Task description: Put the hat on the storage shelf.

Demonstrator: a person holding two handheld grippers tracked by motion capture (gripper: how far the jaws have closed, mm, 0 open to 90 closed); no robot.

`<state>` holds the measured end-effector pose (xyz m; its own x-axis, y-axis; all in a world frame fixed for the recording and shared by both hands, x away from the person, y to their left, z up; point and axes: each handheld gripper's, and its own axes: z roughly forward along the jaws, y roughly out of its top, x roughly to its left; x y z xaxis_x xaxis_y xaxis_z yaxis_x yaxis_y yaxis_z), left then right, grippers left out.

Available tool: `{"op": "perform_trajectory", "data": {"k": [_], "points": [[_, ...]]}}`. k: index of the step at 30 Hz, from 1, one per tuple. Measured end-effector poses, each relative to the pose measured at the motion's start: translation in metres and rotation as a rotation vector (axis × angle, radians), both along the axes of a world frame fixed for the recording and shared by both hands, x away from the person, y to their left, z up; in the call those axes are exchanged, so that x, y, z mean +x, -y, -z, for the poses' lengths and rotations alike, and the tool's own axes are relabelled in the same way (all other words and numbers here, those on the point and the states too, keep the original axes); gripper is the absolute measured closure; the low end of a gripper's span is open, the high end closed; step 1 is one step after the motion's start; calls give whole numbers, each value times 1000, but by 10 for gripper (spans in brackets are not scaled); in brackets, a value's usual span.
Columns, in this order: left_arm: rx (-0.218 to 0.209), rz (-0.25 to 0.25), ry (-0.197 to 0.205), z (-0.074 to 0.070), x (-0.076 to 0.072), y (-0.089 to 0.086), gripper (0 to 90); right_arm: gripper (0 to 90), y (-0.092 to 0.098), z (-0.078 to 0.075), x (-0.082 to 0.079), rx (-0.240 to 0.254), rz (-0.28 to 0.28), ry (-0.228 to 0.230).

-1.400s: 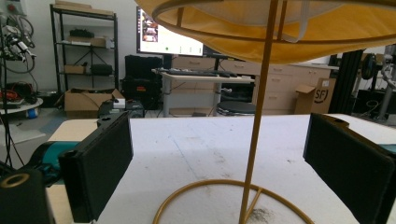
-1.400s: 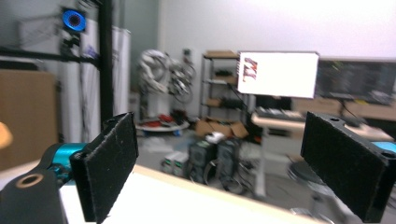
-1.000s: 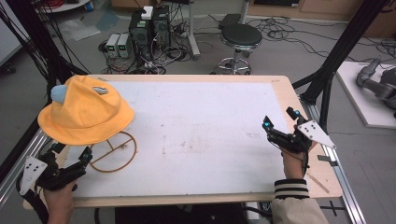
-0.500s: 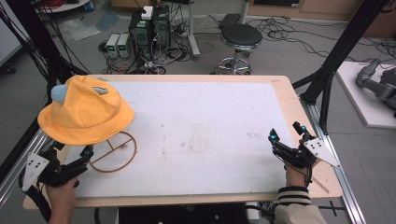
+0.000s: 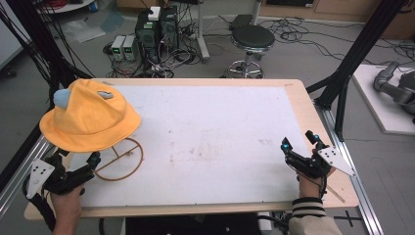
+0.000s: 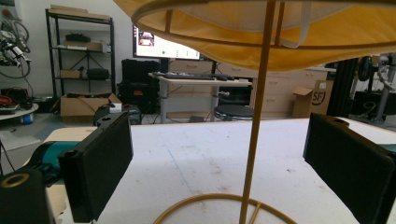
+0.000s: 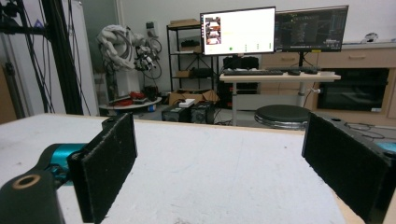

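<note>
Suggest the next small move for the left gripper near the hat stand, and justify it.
Probably ease the left gripper forward: its jaws stand open, the thin yellow wire stand under the yellow fabric bucket hat sits between them but farther off, untouched.

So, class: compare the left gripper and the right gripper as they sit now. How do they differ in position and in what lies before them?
The left gripper sits at the table's near left corner; the right gripper sits near its right edge. The left gripper faces the stand's thin pole under the yellow hat; the right gripper faces bare tabletop. Shared: both are open, hand-held and holding nothing.
</note>
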<state>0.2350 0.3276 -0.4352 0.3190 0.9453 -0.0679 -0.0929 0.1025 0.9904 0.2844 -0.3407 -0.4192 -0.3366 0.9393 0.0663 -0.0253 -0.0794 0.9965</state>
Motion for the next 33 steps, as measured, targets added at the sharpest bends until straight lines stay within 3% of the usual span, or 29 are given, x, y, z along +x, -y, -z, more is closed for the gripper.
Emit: {"op": "perform_trajectory", "data": {"k": [22, 33], "points": [[10, 4, -1, -1, 0, 0, 87, 100, -4, 0, 2, -40, -4, 0], [19, 6, -1, -1, -1, 1, 87, 100, -4, -1, 3, -32, -3, -1]]}}
